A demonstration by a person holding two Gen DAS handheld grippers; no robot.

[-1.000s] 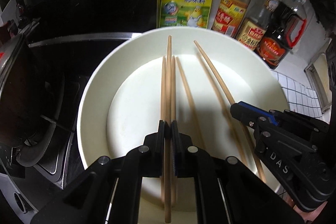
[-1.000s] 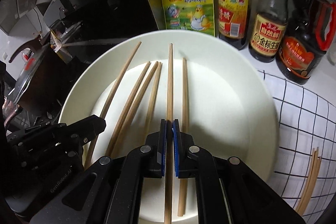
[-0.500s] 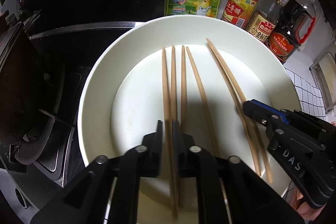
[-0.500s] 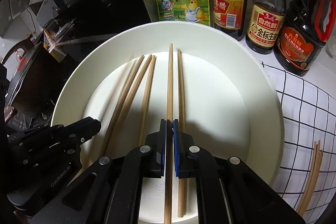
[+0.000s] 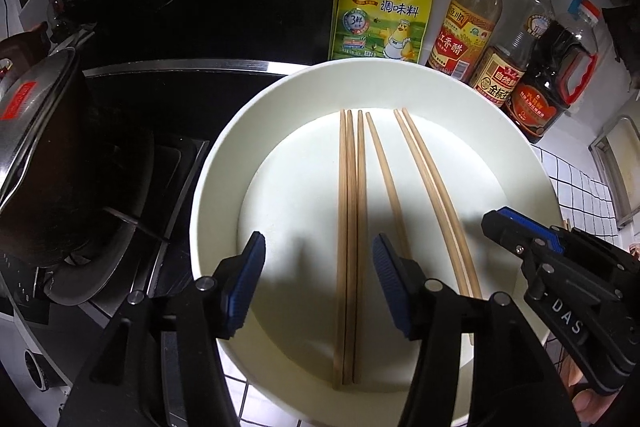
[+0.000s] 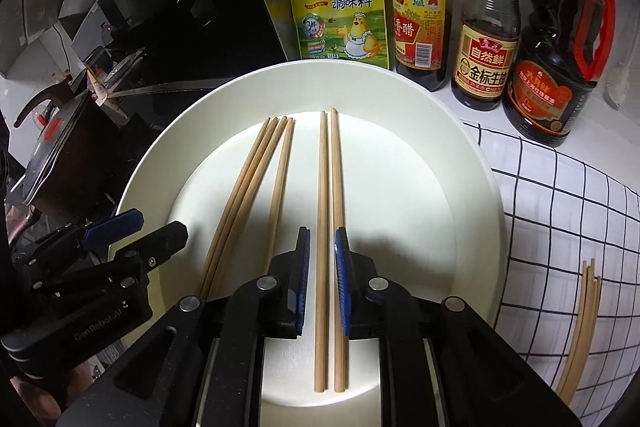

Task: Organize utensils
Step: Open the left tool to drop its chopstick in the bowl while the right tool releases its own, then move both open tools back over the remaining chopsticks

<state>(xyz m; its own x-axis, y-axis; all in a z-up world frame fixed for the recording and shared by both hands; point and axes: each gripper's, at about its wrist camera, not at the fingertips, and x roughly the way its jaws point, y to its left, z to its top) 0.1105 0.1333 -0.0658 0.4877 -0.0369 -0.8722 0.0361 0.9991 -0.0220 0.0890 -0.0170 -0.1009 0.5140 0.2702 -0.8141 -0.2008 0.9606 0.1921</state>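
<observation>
Mostly done — six chopsticks (image 5: 352, 211) lie in the plate (image 5: 224, 147) under both grippers; left gripper (image 5: 318, 287) wide, right gripper (image 6: 321, 281) narrowly parted, neither holding anything; loose chopsticks (image 6: 580, 331) to its right remain.

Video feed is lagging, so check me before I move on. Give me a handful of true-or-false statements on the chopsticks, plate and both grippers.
1. Six chopsticks lie on the white plate. True.
2. The left gripper is shut on a chopstick. False: its jaws stand wide open, holding nothing.
3. The right gripper is open around a chopstick pair. True.
4. The checked cloth is bare. False: more chopsticks lie on it.
5. The yellow seasoning pouch lies flat on the plate. False: it stands behind it.
</observation>
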